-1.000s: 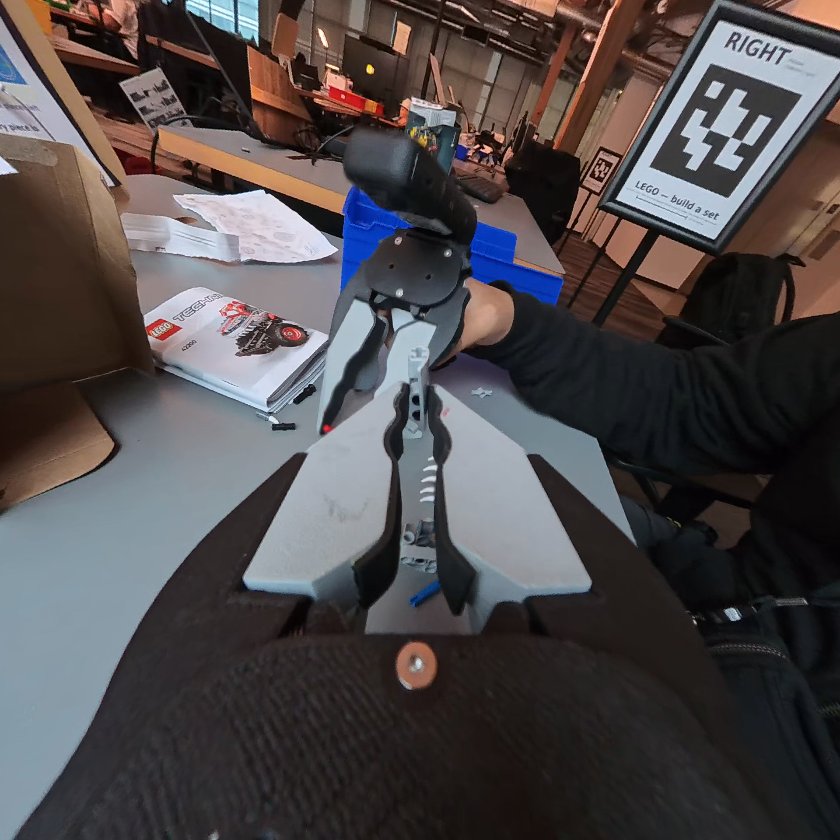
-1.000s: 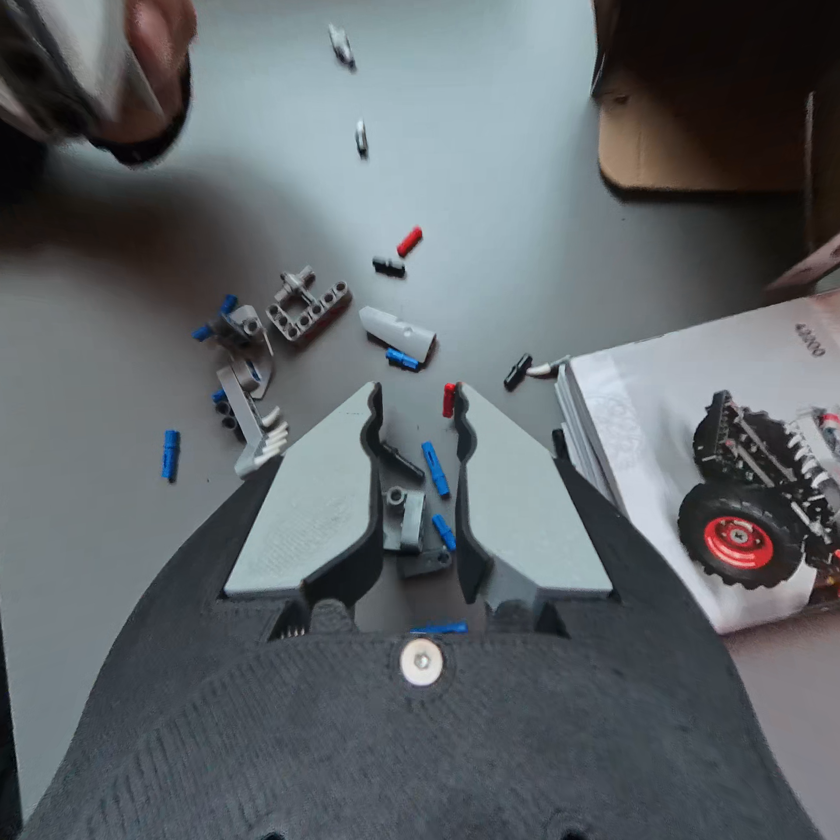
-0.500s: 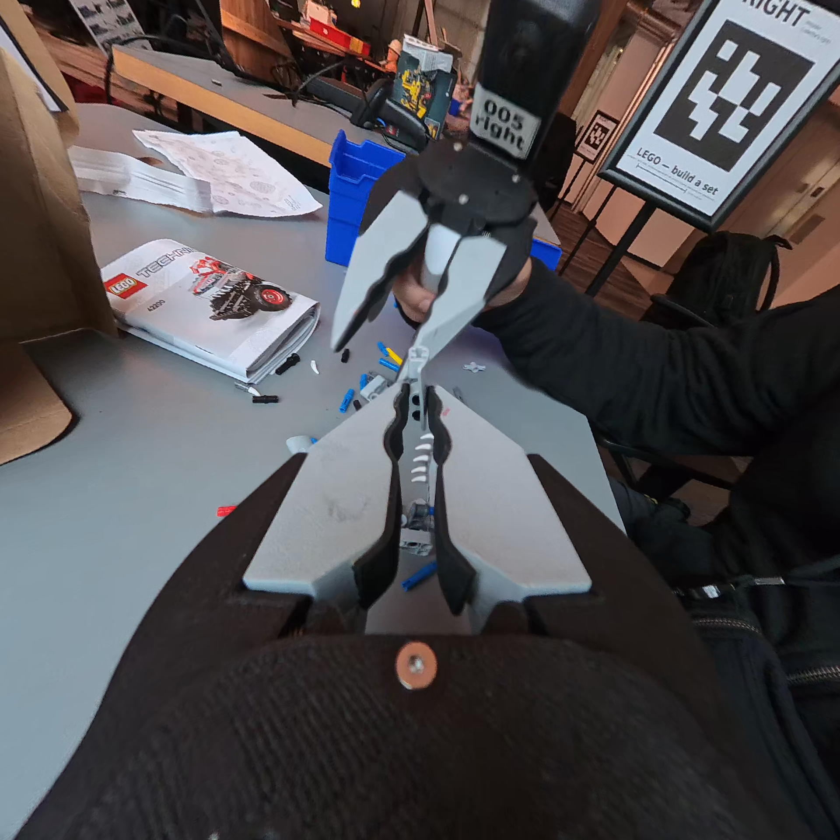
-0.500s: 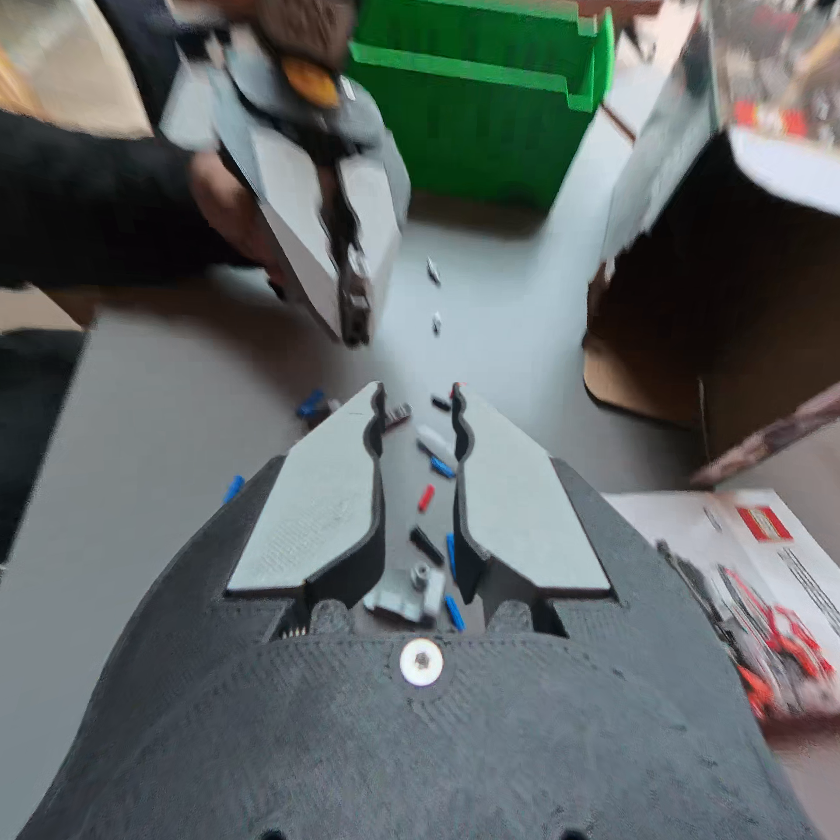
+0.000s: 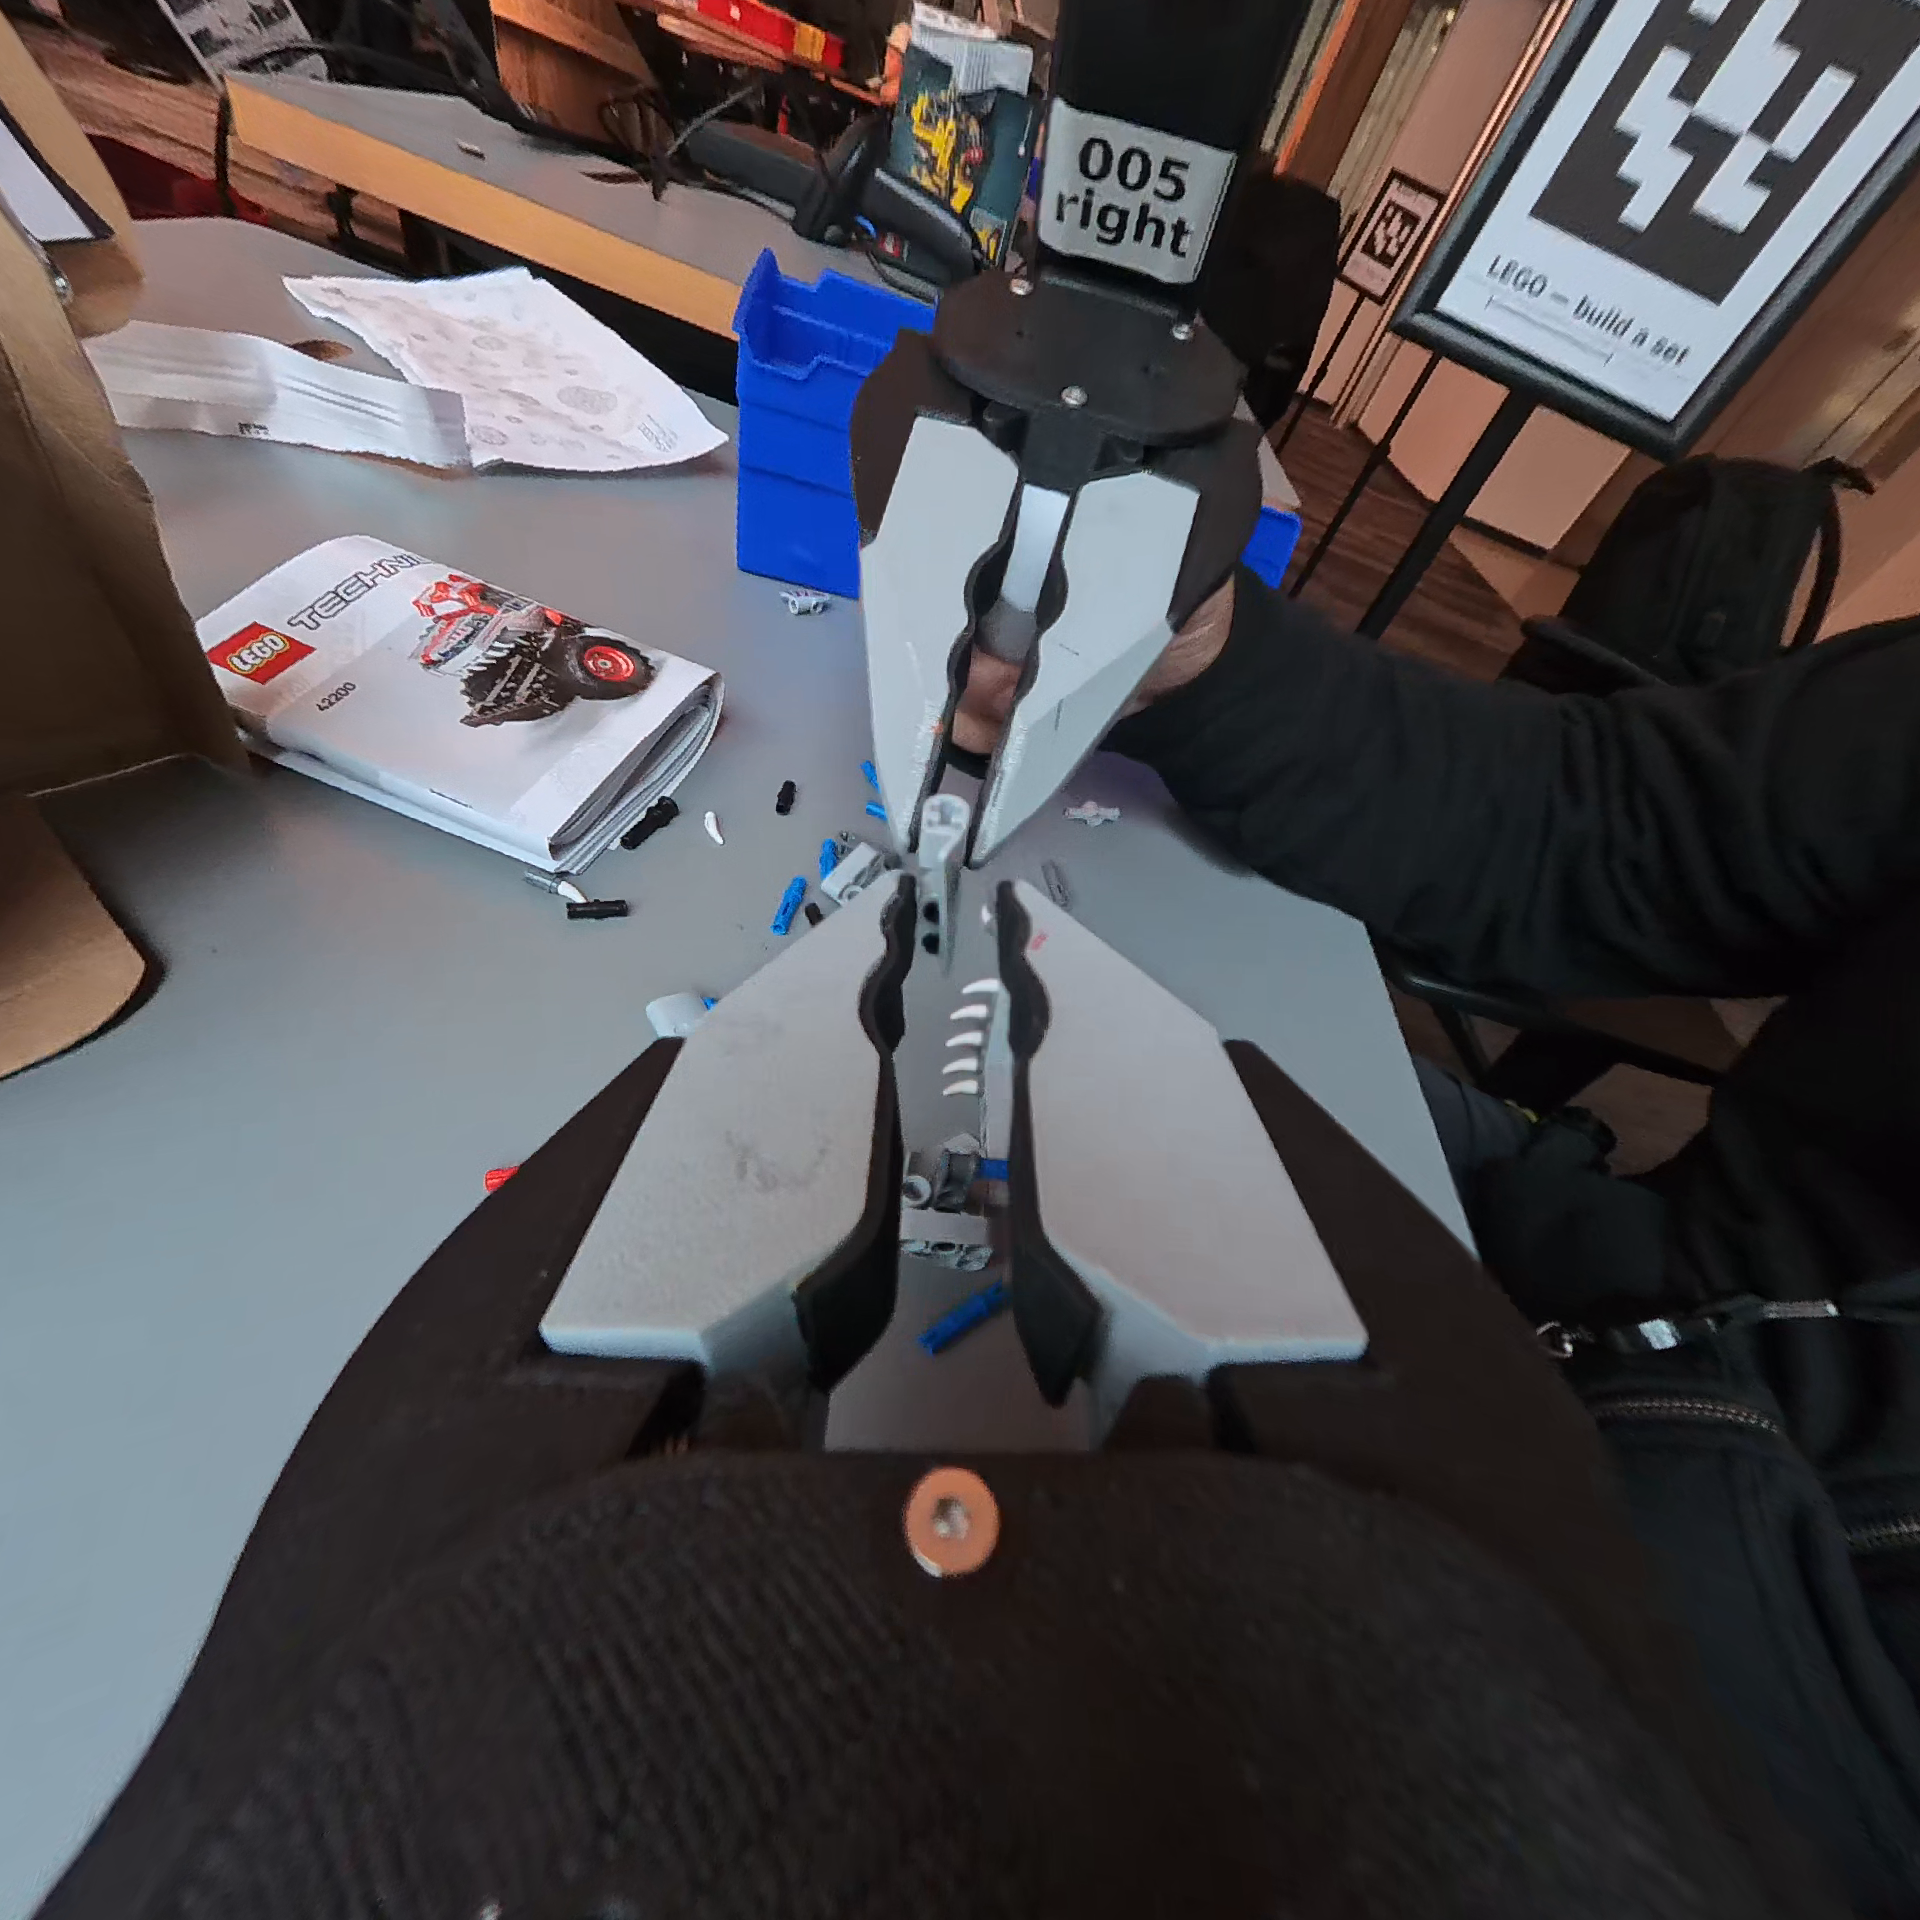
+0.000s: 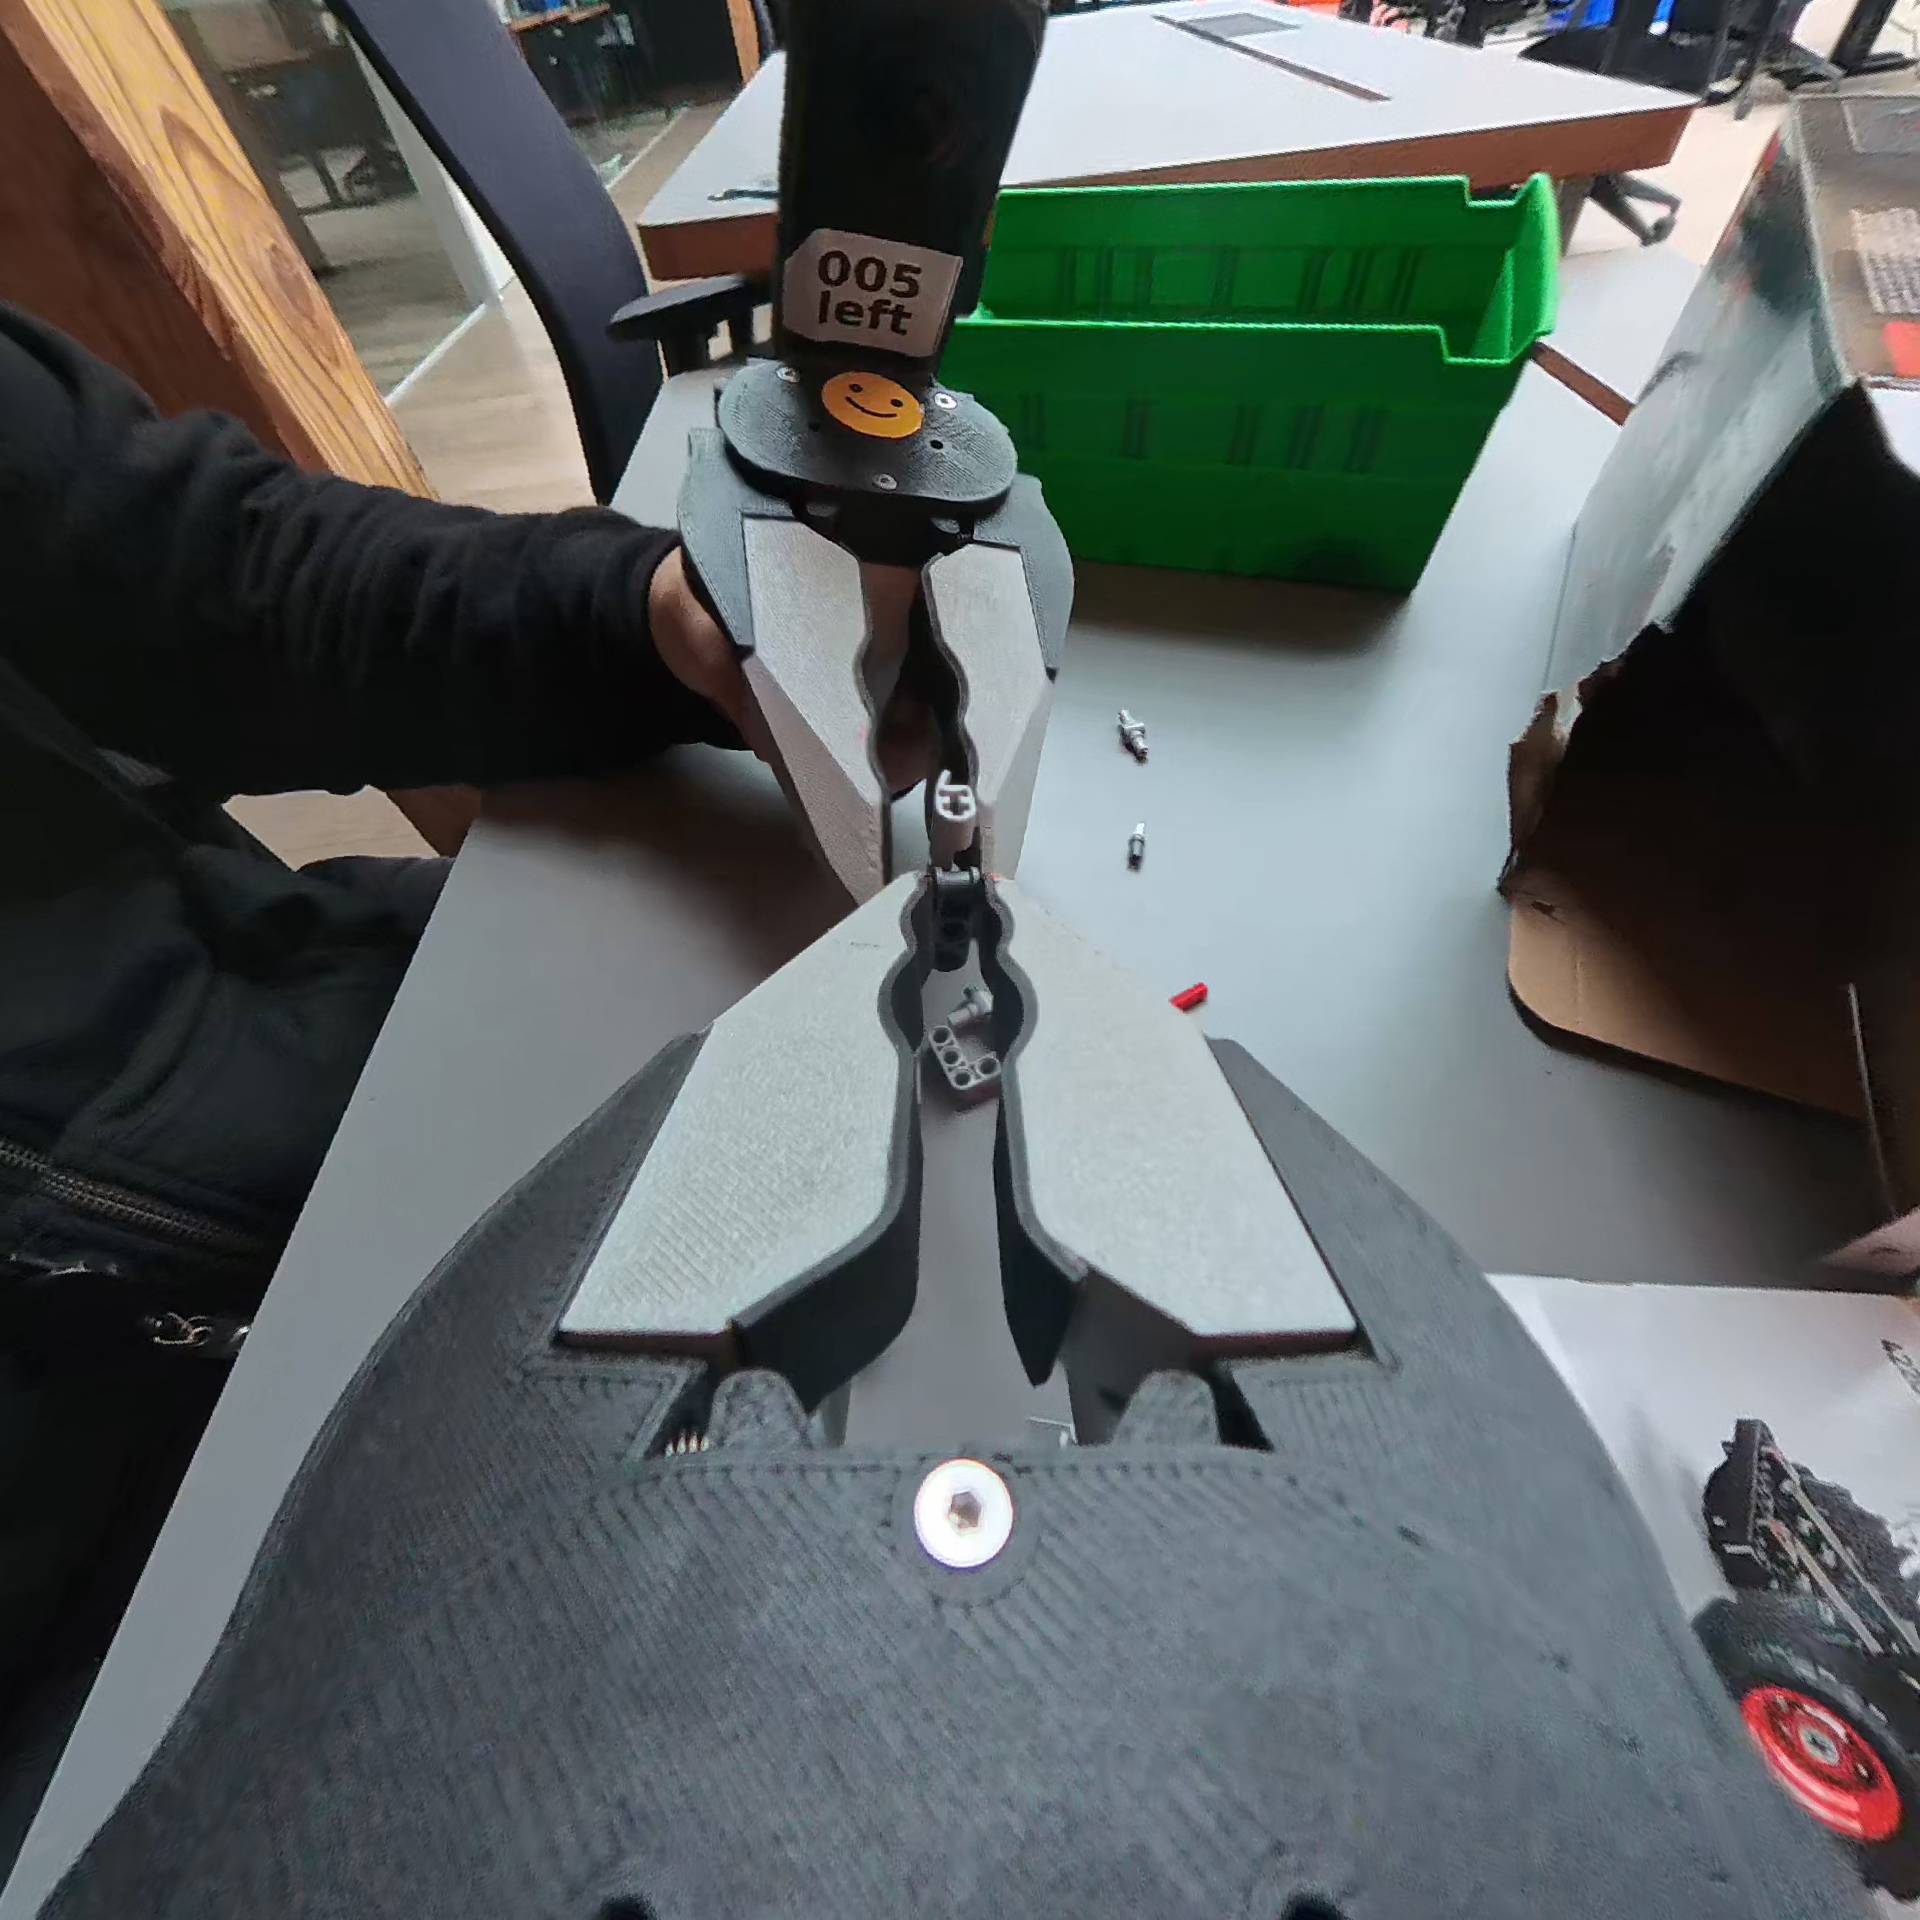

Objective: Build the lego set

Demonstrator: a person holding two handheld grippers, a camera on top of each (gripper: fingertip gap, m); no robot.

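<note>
A grey table [image 5: 312,1039] in a cluttered workshop carries an instruction booklet [image 5: 457,696] at ten o'clock, a blue bin [image 5: 800,457] at twelve and scattered pins [image 5: 790,904]. The left gripper [image 5: 948,914] has its jaws narrowly parted, and a light grey lego beam [image 5: 940,862] reaches between its tips; contact is hard to judge. The right gripper [image 5: 940,831], opposite, pinches the beam's far end. In the right wrist view a green bin [image 6: 1247,395] sits at one o'clock, a torn cardboard box [image 6: 1714,779] at three. Here the right gripper [image 6: 954,914] grips a dark piece [image 6: 951,920] joined to the beam [image 6: 951,816]; the left gripper [image 6: 935,831] is slightly spread around it.
</note>
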